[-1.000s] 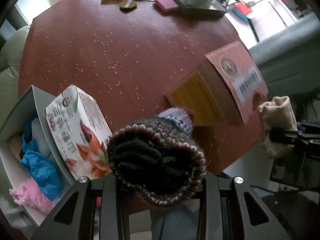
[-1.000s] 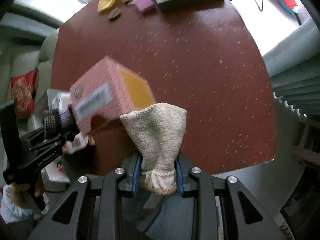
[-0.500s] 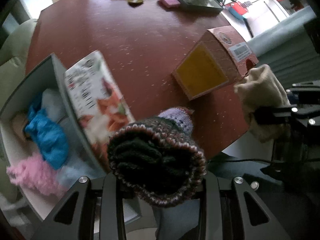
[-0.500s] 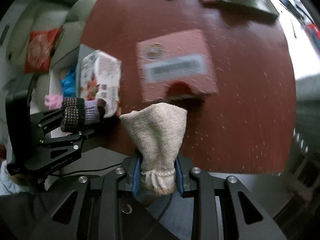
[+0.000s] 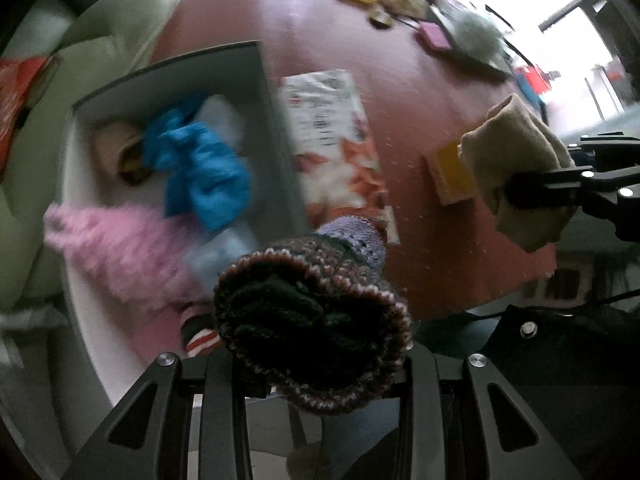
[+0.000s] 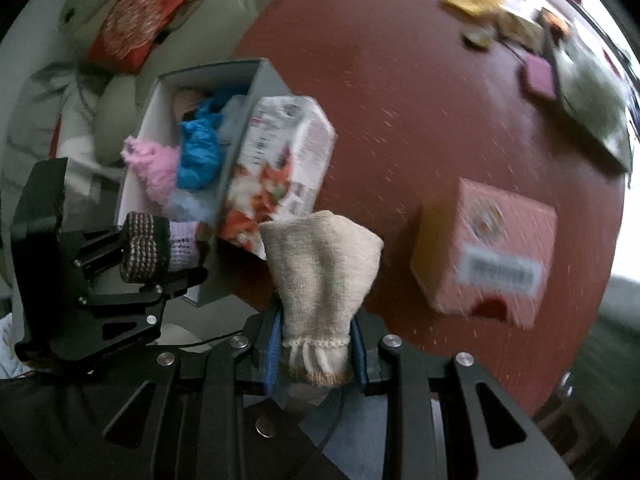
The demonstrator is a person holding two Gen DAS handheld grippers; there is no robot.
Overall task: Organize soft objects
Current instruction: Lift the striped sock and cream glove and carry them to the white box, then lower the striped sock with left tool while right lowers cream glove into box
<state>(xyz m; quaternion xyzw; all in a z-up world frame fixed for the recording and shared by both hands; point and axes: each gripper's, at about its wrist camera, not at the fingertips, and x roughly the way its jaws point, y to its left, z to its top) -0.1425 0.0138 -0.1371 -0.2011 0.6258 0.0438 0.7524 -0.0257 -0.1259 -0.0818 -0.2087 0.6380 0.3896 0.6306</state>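
Big red tabletop [image 6: 400,100] with an open box [image 5: 168,68] of soft stuff at its edge. The left gripper [image 5: 316,364] has its fingers clamped on a dark knit sock [image 5: 312,320], cuff toward the camera, beside that box. The right gripper [image 6: 316,344] pinches a beige sock [image 6: 320,264] by its cuff, toe pointing away; only its view shows the red cushion [image 6: 136,24].

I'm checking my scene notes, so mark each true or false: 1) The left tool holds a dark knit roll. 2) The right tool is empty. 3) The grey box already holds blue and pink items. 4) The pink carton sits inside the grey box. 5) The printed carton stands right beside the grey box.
1) True: the left tool is shut on the dark knit roll.
2) False: the right tool grips a beige sock.
3) True: grey box, blue item, pink item.
4) False: the pink carton sits on the table.
5) True: printed carton.
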